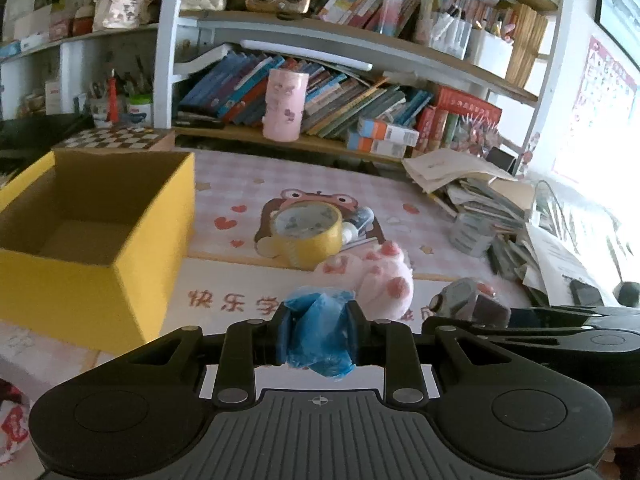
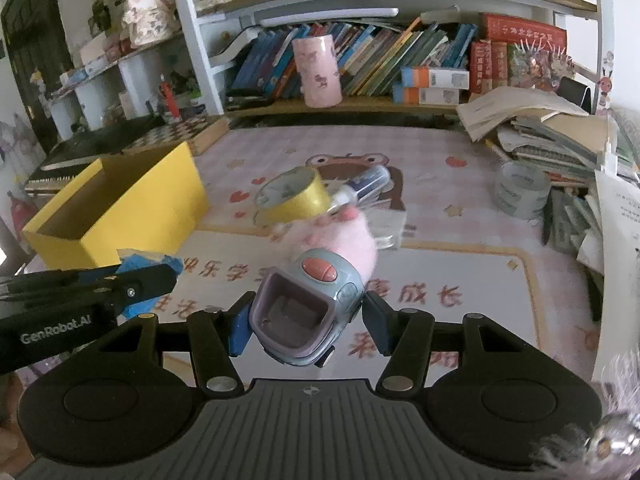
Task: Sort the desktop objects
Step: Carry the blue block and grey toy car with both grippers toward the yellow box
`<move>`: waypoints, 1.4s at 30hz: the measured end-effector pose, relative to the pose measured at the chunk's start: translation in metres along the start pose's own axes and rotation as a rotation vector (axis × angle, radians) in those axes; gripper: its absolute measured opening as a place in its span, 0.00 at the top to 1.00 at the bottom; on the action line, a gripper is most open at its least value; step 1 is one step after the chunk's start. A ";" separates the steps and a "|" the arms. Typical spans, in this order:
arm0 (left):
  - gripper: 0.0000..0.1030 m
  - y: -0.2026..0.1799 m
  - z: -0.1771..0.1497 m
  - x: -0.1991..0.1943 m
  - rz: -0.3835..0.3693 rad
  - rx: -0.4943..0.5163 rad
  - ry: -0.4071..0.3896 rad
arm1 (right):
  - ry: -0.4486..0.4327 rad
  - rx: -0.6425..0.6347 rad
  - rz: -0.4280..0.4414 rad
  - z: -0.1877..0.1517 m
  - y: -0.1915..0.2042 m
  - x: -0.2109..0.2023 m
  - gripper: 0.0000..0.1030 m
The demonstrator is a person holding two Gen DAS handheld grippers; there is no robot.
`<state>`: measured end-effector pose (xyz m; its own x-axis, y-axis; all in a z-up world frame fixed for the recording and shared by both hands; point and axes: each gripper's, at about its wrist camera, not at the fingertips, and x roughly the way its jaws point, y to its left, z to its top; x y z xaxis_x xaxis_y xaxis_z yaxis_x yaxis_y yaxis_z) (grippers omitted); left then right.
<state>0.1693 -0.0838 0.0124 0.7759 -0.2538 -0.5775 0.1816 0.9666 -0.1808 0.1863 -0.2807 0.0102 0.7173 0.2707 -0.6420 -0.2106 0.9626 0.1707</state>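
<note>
the left gripper has its fingers drawn close together, pinching a crumpled blue plastic bag that bulges out above and below the pads. the right gripper has its fingers set wider, and a grey toy vehicle with an orange button on top sits between them; the blue pad of one of its fingers presses the toy's side, while contact on the other side is hard to confirm.

ahead at 12 o'clock on the pink-mat desk lie a pink plush paw, a roll of yellow tape and a small bottle just beside the tape. the open yellow box stands at 10 o'clock, well apart from the tape. a clear tape roll sits at 2 o'clock near a stack of papers.

the plush is blurred in the right wrist view and partly covered by the toy. the box's near corner is cut off by the left gripper's arm there. what lies under the plush and tape cannot be made out.

the left wrist view shows the box's bare interior; the right wrist view shows only its rim. the right view shows the left gripper from the side at 9 o'clock, blue plastic poking past it.
</note>
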 end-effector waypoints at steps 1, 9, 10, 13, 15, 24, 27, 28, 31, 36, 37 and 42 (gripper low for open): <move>0.75 0.005 -0.002 -0.005 -0.001 0.000 -0.001 | 0.002 -0.002 -0.001 -0.002 0.006 0.000 0.48; 0.75 0.038 -0.018 -0.034 -0.008 -0.003 -0.011 | 0.001 -0.018 -0.010 -0.016 0.052 -0.006 0.48; 0.75 0.043 -0.020 -0.038 -0.007 -0.003 -0.013 | 0.001 -0.021 -0.011 -0.019 0.059 -0.007 0.48; 0.75 0.057 -0.026 -0.052 -0.003 -0.010 -0.018 | 0.003 -0.027 -0.014 -0.027 0.077 -0.009 0.48; 0.75 0.069 -0.031 -0.063 0.004 -0.023 -0.017 | 0.008 -0.032 -0.015 -0.032 0.091 -0.011 0.48; 0.75 0.114 -0.054 -0.103 0.044 -0.053 -0.010 | 0.039 -0.058 0.020 -0.062 0.148 -0.017 0.48; 0.75 0.125 -0.062 -0.115 0.056 -0.045 0.001 | 0.048 -0.055 0.038 -0.071 0.163 -0.018 0.48; 0.75 0.128 -0.065 -0.118 0.061 -0.044 0.006 | 0.052 -0.054 0.044 -0.075 0.169 -0.018 0.48; 0.75 0.138 -0.071 -0.129 0.073 -0.043 0.019 | 0.058 -0.052 0.062 -0.083 0.184 -0.020 0.48; 0.75 0.148 -0.080 -0.144 0.089 -0.033 0.025 | 0.059 -0.047 0.084 -0.091 0.202 -0.024 0.48; 0.75 0.149 -0.081 -0.146 0.091 -0.032 0.025 | 0.060 -0.048 0.088 -0.092 0.206 -0.025 0.48; 0.75 0.155 -0.086 -0.156 0.099 -0.045 0.016 | 0.062 -0.073 0.103 -0.096 0.217 -0.029 0.48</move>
<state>0.0244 0.1026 0.0060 0.7787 -0.1584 -0.6070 0.0774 0.9845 -0.1577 0.0556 -0.0806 -0.0062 0.6473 0.3646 -0.6694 -0.3301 0.9256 0.1850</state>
